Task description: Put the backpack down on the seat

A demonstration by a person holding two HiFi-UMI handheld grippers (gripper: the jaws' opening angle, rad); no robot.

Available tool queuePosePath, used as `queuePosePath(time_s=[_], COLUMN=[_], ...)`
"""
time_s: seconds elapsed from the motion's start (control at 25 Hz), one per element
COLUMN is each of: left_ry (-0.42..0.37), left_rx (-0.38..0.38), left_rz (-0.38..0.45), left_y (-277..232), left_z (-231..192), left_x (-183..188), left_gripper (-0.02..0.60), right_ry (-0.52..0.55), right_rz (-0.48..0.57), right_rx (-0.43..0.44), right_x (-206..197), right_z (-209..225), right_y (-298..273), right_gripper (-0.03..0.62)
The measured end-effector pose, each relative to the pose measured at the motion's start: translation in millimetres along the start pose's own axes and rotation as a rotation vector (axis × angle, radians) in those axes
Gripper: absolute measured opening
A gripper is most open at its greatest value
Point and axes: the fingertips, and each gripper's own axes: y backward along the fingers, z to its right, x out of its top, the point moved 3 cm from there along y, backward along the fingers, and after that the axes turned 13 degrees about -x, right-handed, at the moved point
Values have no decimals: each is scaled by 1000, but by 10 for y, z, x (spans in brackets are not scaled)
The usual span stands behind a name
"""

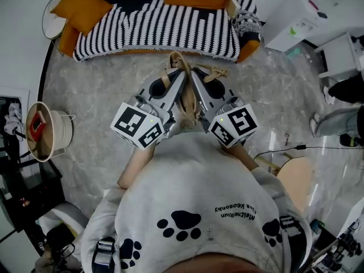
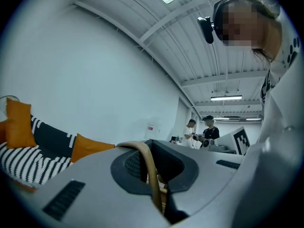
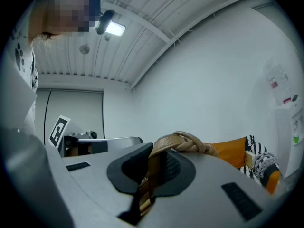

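I hold the backpack up in front of me by its tan straps (image 1: 183,66). A bit of its tan body (image 1: 189,108) shows between the two grippers; the rest is hidden under them. My left gripper (image 1: 180,74) is shut on one tan strap (image 2: 148,167), which runs up between its jaws (image 2: 153,177). The right gripper (image 1: 193,75) is shut on the other strap, whose knotted loop (image 3: 186,141) lies over the jaws (image 3: 151,175). The seat, a black-and-white striped sofa (image 1: 159,27) with orange cushions (image 1: 84,7), stands just beyond the grippers.
To the left stands a round side table (image 1: 50,131). A white cabinet (image 1: 304,17) is at the upper right. A wooden stool (image 1: 297,178) and another person's legs (image 1: 336,121) are at my right. Two people (image 2: 202,133) stand far off.
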Motion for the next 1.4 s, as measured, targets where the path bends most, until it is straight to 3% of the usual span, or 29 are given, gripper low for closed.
queuePosePath(time_s=[0.44, 0.88, 1.4], left_ry=[25, 53, 88], left_rx=[29, -12, -76], left_rz=[-12, -26, -67], left_y=[-389, -608, -1032], left_z=[-375, -764, -2162], left_x=[34, 33, 237], left_gripper=[20, 20, 20], right_ry=[-13, -1, -33], right_rz=[-34, -40, -77], right_rx=[19, -11, -109], right_x=[85, 90, 74], right_z=[393, 585, 1071], right_y=[-349, -679, -2044], right_gripper=[37, 37, 37])
